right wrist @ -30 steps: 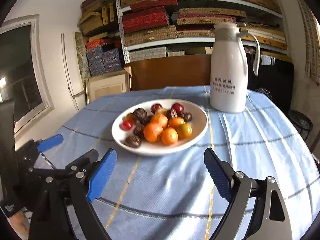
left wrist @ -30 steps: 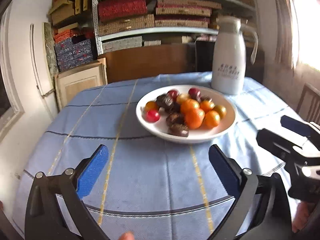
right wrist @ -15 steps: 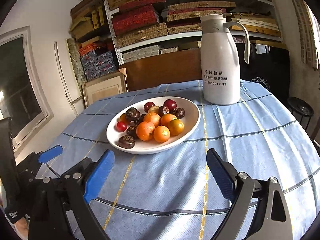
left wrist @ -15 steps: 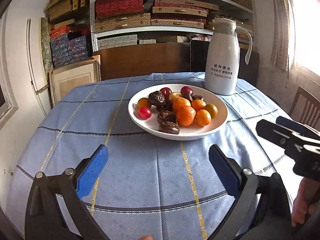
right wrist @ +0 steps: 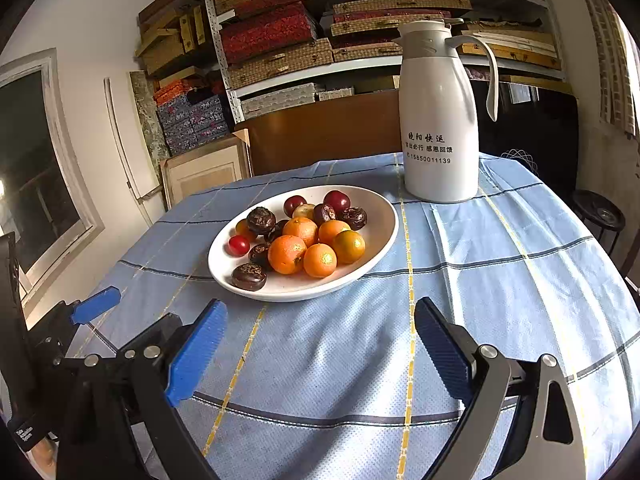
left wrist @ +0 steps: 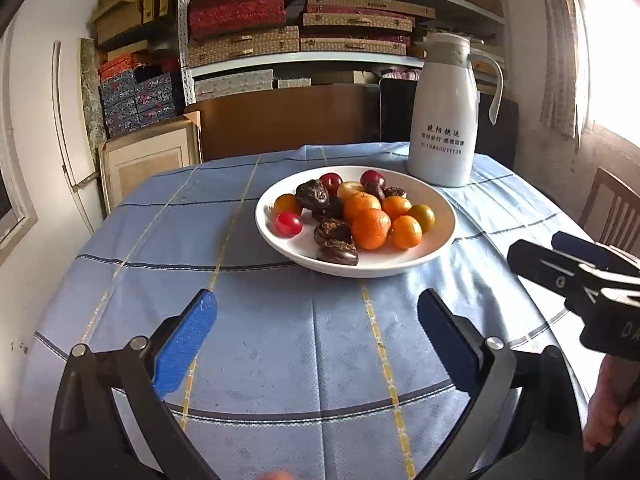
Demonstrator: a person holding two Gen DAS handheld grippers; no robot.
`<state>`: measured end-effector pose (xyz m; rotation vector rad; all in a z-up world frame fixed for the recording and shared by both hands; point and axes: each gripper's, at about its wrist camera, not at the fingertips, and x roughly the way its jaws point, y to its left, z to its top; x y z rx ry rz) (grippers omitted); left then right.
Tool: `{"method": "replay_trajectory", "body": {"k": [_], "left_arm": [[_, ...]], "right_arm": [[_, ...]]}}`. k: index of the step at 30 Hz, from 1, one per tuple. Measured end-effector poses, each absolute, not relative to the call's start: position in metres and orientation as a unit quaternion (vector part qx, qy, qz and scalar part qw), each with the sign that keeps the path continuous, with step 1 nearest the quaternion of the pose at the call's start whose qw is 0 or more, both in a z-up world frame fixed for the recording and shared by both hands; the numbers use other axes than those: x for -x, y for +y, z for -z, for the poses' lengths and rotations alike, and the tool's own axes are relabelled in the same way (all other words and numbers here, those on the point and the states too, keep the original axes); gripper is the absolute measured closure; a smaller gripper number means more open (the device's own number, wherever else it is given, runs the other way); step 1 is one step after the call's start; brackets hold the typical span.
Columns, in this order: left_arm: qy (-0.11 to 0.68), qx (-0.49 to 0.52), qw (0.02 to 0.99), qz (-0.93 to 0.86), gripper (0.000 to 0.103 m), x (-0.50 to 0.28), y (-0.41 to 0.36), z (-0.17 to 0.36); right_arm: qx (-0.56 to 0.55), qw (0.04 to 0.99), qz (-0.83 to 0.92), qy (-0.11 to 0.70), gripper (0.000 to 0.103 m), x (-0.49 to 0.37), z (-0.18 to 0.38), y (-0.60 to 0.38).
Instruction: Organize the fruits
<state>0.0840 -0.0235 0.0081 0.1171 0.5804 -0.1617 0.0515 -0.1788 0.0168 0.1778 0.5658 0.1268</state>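
Note:
A white plate (left wrist: 442, 236) (right wrist: 382, 236) sits mid-table and holds mixed fruit: several orange tangerines (left wrist: 370, 228) (right wrist: 287, 254), dark wrinkled fruits (left wrist: 337, 253) (right wrist: 249, 277), red cherry tomatoes (left wrist: 289, 224) (right wrist: 239, 245) and dark red plums (left wrist: 372, 179) (right wrist: 337, 201). My left gripper (left wrist: 316, 340) is open and empty, above the cloth in front of the plate. My right gripper (right wrist: 320, 344) is open and empty, also short of the plate. Each gripper shows at the edge of the other's view, the right one (left wrist: 576, 264) and the left one (right wrist: 96, 308).
A tall white thermos jug (left wrist: 442, 120) (right wrist: 439, 120) stands behind the plate at the right. The round table has a blue checked cloth (left wrist: 280, 340) (right wrist: 500, 280). Shelves of boxes (left wrist: 300, 24), a wooden chair (left wrist: 612, 212) at right and a stool (right wrist: 598, 214) surround it.
Both grippers have moved slightly; the plate now sits a bit further off and more centred in both views. Jaws stayed open.

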Motion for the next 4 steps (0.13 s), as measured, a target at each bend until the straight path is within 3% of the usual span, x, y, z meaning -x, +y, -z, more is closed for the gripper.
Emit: {"method": "replay_trajectory", "body": {"k": [4], "left_arm": [[0.287, -0.060, 0.953, 0.078, 0.005, -0.0835, -0.0244, -0.0070]], "right_arm": [[-0.088, 0.954, -0.061, 0.281, 0.008, -0.0521, -0.0162, -0.1796]]}}
